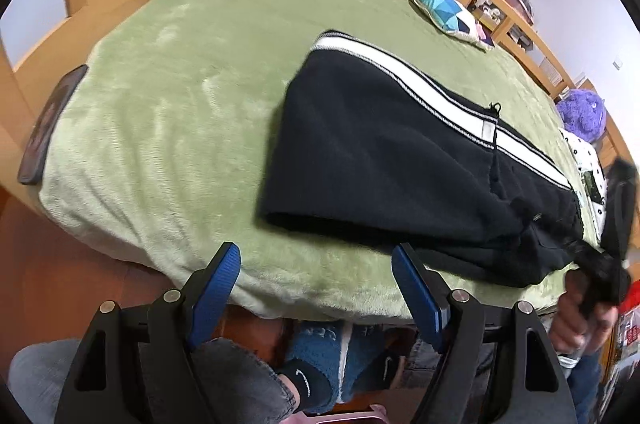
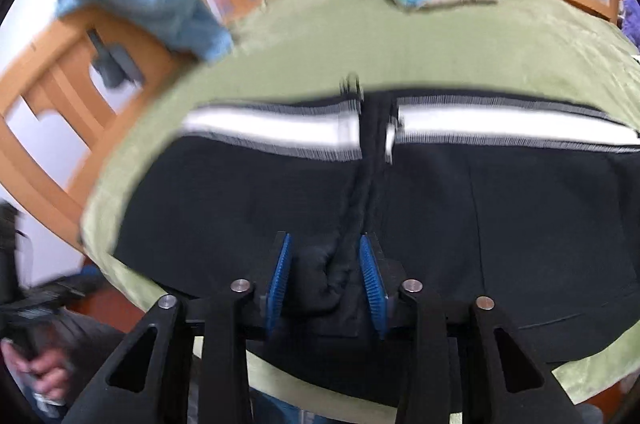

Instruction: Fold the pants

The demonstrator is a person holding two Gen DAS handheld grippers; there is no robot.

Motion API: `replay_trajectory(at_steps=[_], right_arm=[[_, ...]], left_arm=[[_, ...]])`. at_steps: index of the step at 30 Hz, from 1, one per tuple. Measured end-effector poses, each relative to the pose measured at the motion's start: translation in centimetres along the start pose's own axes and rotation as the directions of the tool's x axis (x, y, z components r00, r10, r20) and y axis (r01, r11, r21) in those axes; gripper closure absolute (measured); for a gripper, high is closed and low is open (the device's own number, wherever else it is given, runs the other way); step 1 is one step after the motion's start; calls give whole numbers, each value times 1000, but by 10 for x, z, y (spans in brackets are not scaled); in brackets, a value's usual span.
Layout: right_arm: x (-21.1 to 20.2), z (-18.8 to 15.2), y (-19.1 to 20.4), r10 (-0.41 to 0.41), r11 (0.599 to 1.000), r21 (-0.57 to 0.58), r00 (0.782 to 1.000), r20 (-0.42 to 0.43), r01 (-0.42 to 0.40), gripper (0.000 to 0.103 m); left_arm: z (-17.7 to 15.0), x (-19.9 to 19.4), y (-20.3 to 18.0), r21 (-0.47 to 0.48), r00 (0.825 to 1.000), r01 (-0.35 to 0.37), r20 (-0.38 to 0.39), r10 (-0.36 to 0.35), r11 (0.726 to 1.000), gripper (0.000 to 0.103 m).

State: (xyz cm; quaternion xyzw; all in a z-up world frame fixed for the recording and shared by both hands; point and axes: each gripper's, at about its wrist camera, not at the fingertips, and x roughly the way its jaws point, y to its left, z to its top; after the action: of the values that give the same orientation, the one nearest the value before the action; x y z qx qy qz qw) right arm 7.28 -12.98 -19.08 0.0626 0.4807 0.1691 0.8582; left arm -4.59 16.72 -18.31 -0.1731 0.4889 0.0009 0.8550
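Two blue-padded fingers of your left gripper (image 1: 316, 288) stand wide and empty at the frame's bottom, over the green plush bedcover (image 1: 168, 127); the black white-striped fleece pants (image 1: 384, 159) lie centre-right. In the right view, your right gripper (image 2: 326, 280) pinches a bunched fold of pants, bottom centre.
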Motion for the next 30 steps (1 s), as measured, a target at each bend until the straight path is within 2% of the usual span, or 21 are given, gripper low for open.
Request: replay_trajectory(at_steps=[2, 4, 5, 7, 9, 11, 13, 15, 17, 19, 23, 25, 28, 30], right_arm=[[8, -5, 3, 25, 999, -21, 999, -33, -26, 88], [7, -8, 13, 1, 995, -105, 1000, -27, -3, 91], [4, -9, 17, 1, 990, -143, 1000, -15, -3, 94], [-17, -10, 13, 48, 987, -158, 996, 70, -36, 96], [-45, -12, -10, 138, 988, -83, 977, 160, -126, 96], [-54, -18, -32, 186, 982, 7, 965, 185, -191, 96], [-45, -26, -35, 188, 981, 16, 971, 144, -192, 96], [-24, -36, -29, 162, 987, -29, 986, 48, -161, 95], [-11, -40, -21, 138, 988, -66, 990, 4, -137, 93], [-16, -38, -20, 140, 987, -81, 989, 39, -137, 92], [-24, -18, -28, 172, 985, -5, 978, 122, -173, 85], [-15, -13, -26, 162, 987, -3, 981, 111, -162, 85], [12, -16, -26, 133, 991, 7, 990, 40, -133, 86], [12, -22, -28, 113, 994, 3, 992, 52, -113, 85]], left_arm=[[0, -1, 5, -21, 1000, -2, 2, 2, 1000, 26], [3, 4, 9, -52, 1000, 8, -11, -9, 999, 26], [5, 7, 9, -61, 1000, 17, -16, -18, 998, 26], [10, 11, 8, -61, 999, 28, -16, -29, 998, 26], [15, 14, 7, -52, 999, 35, -8, -36, 998, 26], [18, 17, 8, -55, 999, 49, 0, -49, 997, 26], [20, 21, 10, -71, 997, 73, 8, -72, 995, 26], [22, 26, 12, -90, 996, 94, 7, -93, 992, 26], [24, 32, 15, -99, 995, 100, -3, -100, 990, 26], [24, 36, 18, -92, 995, 100, -12, -101, 991, 26], [23, 39, 22, -76, 992, 128, 20, -127, 989, 26], [23, 45, 24, -78, 989, 147, 29, -145, 986, 26], [25, 63, 30, -98, 985, 173, 13, -173, 980, 26], [26, 72, 31, -101, 983, 185, 17, -184, 978, 26]])
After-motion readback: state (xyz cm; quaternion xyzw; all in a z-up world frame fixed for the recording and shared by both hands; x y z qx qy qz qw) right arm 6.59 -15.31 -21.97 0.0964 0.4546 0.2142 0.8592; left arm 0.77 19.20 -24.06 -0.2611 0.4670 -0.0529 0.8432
